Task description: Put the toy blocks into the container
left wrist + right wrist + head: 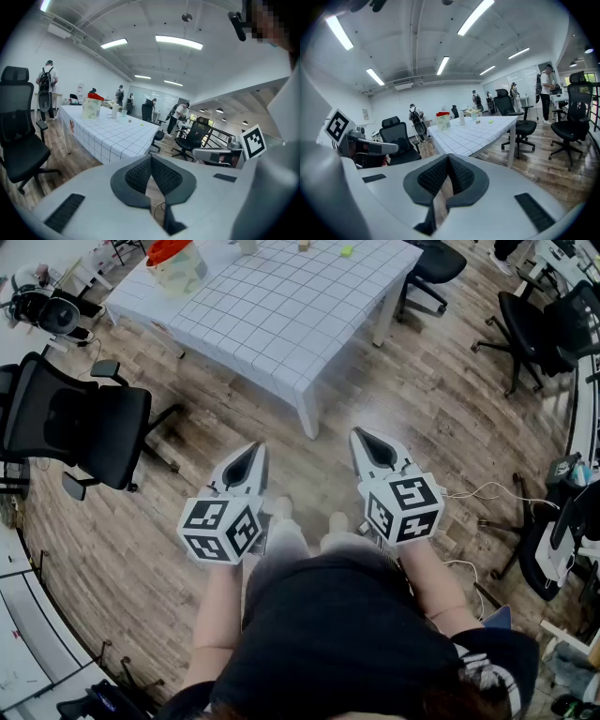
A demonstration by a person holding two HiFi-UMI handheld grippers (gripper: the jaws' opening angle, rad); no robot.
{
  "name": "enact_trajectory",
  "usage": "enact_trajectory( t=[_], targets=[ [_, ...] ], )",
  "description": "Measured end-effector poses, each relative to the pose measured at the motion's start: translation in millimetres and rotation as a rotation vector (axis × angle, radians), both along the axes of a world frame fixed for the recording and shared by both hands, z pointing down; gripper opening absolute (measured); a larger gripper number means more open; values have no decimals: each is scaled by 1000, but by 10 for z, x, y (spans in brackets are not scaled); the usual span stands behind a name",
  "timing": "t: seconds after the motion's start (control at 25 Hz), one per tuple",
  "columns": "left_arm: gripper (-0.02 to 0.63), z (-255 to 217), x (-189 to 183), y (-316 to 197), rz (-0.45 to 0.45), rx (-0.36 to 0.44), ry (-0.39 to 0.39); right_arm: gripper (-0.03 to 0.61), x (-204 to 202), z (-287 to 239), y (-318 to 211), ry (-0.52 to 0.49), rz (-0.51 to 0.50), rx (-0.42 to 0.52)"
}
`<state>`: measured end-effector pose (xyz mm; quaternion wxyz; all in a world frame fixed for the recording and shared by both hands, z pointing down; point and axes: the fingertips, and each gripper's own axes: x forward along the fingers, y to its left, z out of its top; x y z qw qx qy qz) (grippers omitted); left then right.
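The left gripper [251, 454] and right gripper [367, 442] are held with jaws together and empty, well short of the table [281, 324]. The toy blocks [347, 251] are seen at its far edge — nearer the right gripper — with the red-lidded container [178, 263] at far left.

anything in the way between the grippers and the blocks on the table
Nothing visible does. The left gripper and right gripper, shut and empty, are held over wood floor short of the table; the green block and tan block lie on its far side. The black chair stands off left.
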<state>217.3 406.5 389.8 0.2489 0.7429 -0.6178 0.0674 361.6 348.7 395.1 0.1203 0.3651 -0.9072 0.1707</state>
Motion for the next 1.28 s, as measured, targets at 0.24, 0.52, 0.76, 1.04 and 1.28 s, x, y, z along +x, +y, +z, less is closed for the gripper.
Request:
enact_trajectory(
  t=[0.24, 0.52, 0.76, 1.04, 1.28],
  targets=[
    [25, 32, -274, -49, 38, -7, -53, 15, -275, 7, -39, -14, 24, -28],
    [26, -5, -924, -120, 80, -10, -93, 15, -979, -58, -104, 2, 27, -31],
    [26, 33, -1572, -138, 66, -21, -108, 15, -1644, -103, -191, 8, 11, -25],
    [26, 148, -2093, -144, 93, -18, -114, 15, -2059, -89, -255, -7, 80, -12],
    [26, 193, -2194, -483, 104, -6, -80, 15, -2047, -31, -545, 22, 131, -32]
  ],
)
